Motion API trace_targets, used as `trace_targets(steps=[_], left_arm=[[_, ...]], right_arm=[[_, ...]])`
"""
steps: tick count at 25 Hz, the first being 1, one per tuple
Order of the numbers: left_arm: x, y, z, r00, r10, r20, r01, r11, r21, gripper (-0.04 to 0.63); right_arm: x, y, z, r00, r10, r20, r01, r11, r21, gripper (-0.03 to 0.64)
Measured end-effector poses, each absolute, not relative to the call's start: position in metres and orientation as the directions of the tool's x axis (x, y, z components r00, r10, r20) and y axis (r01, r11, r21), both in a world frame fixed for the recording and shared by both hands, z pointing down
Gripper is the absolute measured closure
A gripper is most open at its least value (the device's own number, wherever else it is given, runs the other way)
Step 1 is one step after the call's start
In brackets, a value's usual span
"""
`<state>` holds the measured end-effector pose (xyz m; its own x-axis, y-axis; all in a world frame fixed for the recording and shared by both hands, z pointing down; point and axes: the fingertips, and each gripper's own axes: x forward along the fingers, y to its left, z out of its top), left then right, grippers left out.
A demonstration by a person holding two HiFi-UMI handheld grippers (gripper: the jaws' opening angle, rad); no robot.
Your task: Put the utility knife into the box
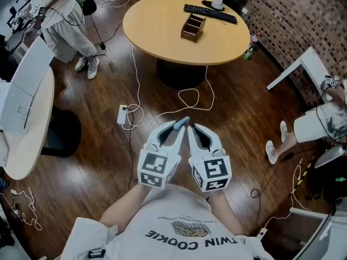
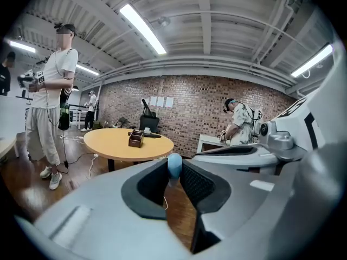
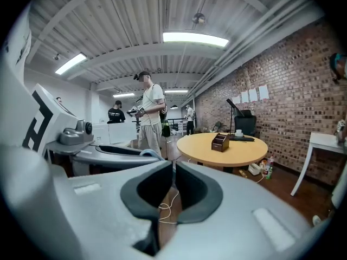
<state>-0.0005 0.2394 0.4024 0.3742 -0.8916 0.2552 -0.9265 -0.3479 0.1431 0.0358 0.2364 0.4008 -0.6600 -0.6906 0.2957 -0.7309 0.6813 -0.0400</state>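
While L gripper [image 2: 174,180] grips, knife [image 1: 181,124] points forward

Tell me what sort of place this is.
Probably an open office or lab workspace: a brick wall, strip lights overhead, a round table carrying a keyboard, and a power strip on the wood floor.

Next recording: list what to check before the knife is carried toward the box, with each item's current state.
1. Utility knife held by left gripper: ok, pads press its blue end.
2. Right gripper empty: ok, jaws together.
3. Box upright on round table, top open: ok.
4. Box within reach: not ok, table stands well ahead.
5. Floor path: not ok, white cable lies between.
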Motion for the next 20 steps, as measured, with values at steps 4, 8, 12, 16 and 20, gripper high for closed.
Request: trace_targets(steps=[4, 8, 12, 16, 20], left_arm=[[-0.026, 0.215, 0.398, 0.391, -0.886, 0.250, -0.920, -0.363, 0.149, 0.523], [-0.040, 0.196, 0.396, 0.407, -0.880, 0.245, -0.913, -0.381, 0.146, 0.523], [-0.051, 0.180, 0.399, 0.419, -0.874, 0.244, -0.907, -0.394, 0.146, 0.523], [-0.057, 0.164, 0.399, 0.428, -0.870, 0.245, -0.903, -0.402, 0.150, 0.523], [-0.055, 0.146, 0.401, 0.441, -0.862, 0.249, -0.898, -0.418, 0.141, 0.523]], right_arm=[[0.011, 0.215, 0.396, -0.646, -0.702, 0.299, -0.741, 0.671, -0.028, 0.600], [-0.003, 0.195, 0.397, -0.632, -0.712, 0.305, -0.753, 0.658, -0.024, 0.600], [-0.016, 0.179, 0.399, -0.625, -0.718, 0.305, -0.759, 0.651, -0.022, 0.600], [-0.019, 0.163, 0.400, -0.615, -0.726, 0.308, -0.768, 0.640, -0.022, 0.600], [-0.019, 0.144, 0.402, -0.608, -0.733, 0.304, -0.776, 0.631, -0.031, 0.600]])
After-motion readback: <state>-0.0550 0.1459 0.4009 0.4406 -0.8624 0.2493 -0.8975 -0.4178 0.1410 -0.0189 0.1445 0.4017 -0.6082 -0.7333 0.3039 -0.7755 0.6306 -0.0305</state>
